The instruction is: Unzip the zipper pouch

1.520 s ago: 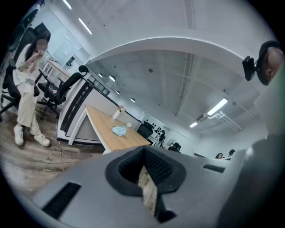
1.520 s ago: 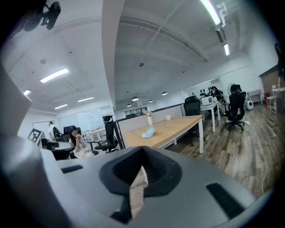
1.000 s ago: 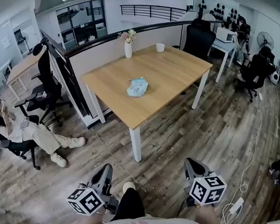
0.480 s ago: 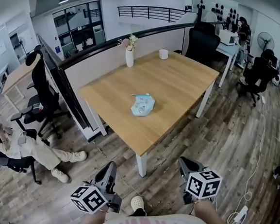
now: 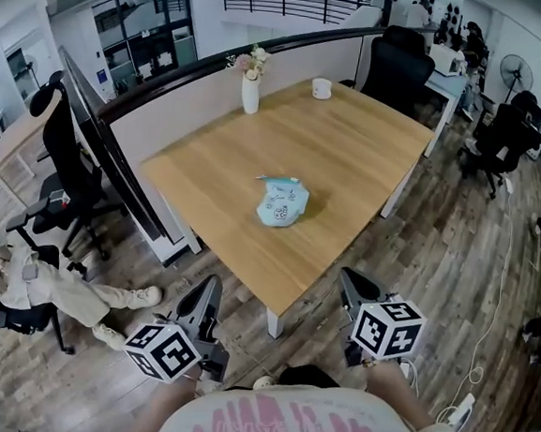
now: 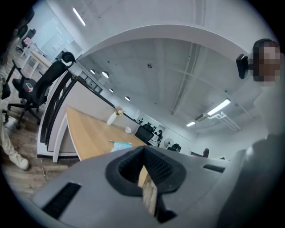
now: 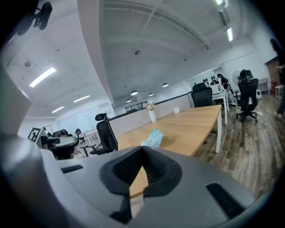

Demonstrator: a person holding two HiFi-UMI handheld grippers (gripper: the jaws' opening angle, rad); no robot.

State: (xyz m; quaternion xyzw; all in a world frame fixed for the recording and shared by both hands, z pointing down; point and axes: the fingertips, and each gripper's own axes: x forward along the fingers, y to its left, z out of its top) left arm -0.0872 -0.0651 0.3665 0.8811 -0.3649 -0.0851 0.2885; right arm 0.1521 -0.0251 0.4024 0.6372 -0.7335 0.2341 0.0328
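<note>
A light blue zipper pouch (image 5: 282, 203) lies near the middle of the wooden table (image 5: 371, 144); it also shows in the left gripper view (image 6: 120, 144) and the right gripper view (image 7: 152, 138). Both grippers hang low in front of the table's near corner, well short of the pouch. My left gripper (image 5: 209, 299) is shut with nothing in it, at the lower left. My right gripper (image 5: 351, 288) is shut and empty too, at the lower right. Each gripper's own view shows its dark jaws closed together (image 6: 144, 171) (image 7: 139, 171).
A white vase with flowers (image 5: 250, 91) and a white cup (image 5: 321, 89) stand at the table's far edge by a partition (image 5: 167, 107). Black office chairs (image 5: 63, 169) (image 5: 396, 66) flank the table. A seated person's legs (image 5: 67, 282) stretch out at the left. A white cable (image 5: 492, 324) trails on the floor.
The table and pouch have come closer and lower in the head view as I walk up. Both grippers stay shut and low, now nearer the table's corner.
</note>
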